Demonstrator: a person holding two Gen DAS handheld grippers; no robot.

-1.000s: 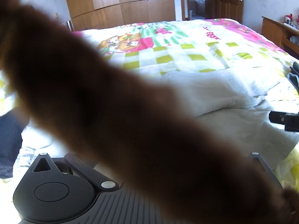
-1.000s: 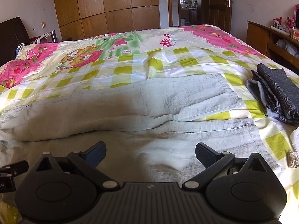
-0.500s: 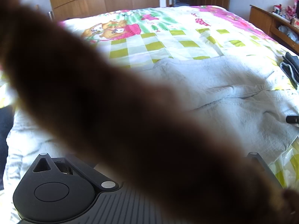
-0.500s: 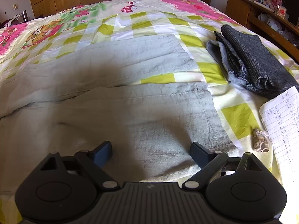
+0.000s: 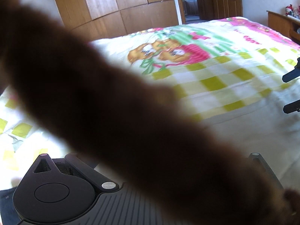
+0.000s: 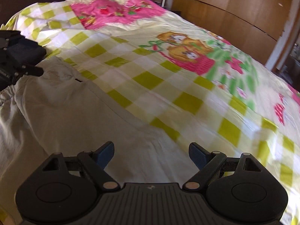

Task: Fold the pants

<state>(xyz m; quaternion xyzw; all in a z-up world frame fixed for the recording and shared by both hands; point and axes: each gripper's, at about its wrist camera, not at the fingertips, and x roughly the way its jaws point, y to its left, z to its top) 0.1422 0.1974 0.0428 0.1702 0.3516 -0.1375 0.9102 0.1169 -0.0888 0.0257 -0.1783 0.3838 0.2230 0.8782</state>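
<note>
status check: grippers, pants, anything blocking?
Right hand-held gripper open above pants. Left hand-held gripper fingers hidden. Blurred brown object covers left lens.

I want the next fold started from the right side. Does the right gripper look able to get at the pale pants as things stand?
Probably yes. The right gripper is open just above the pale pants, and nothing lies between its fingers and the cloth spread on the bedspread.
</note>
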